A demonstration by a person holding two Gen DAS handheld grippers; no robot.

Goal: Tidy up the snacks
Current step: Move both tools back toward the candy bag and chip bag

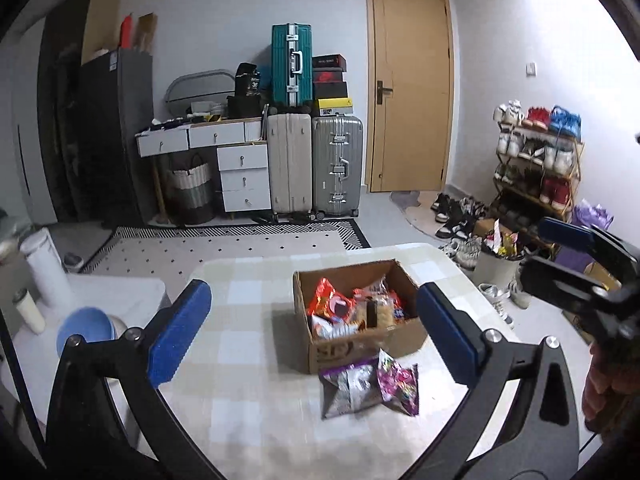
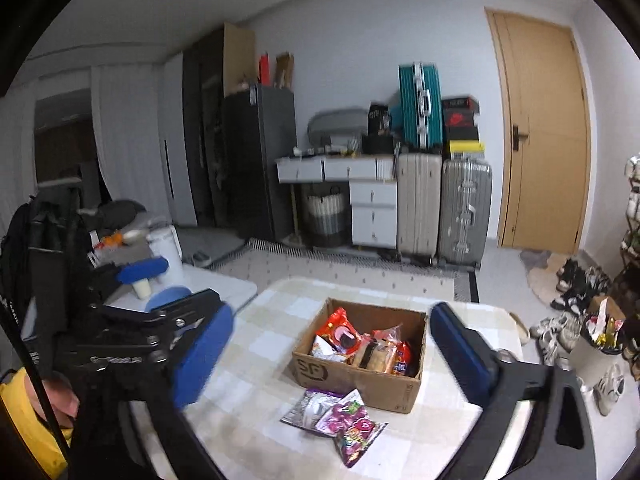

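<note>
Checked table [image 1: 248, 400] | both grippers tilted down over box [image 1: 356, 312] | fingers apart, empty

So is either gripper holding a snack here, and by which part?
Nothing is held. The left gripper and right gripper both stand open and empty above the table; the snack packets lie loose beside the cardboard box.

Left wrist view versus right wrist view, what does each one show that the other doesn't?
Only the left wrist view shows the full shoe rack and a wall switch. Only the right wrist view shows white curtains and a yellow sleeve. Both share the cardboard box of snacks, two loose snack bags before it, the checked table, suitcases, the door, and both grippers open, left gripper and right gripper.
</note>
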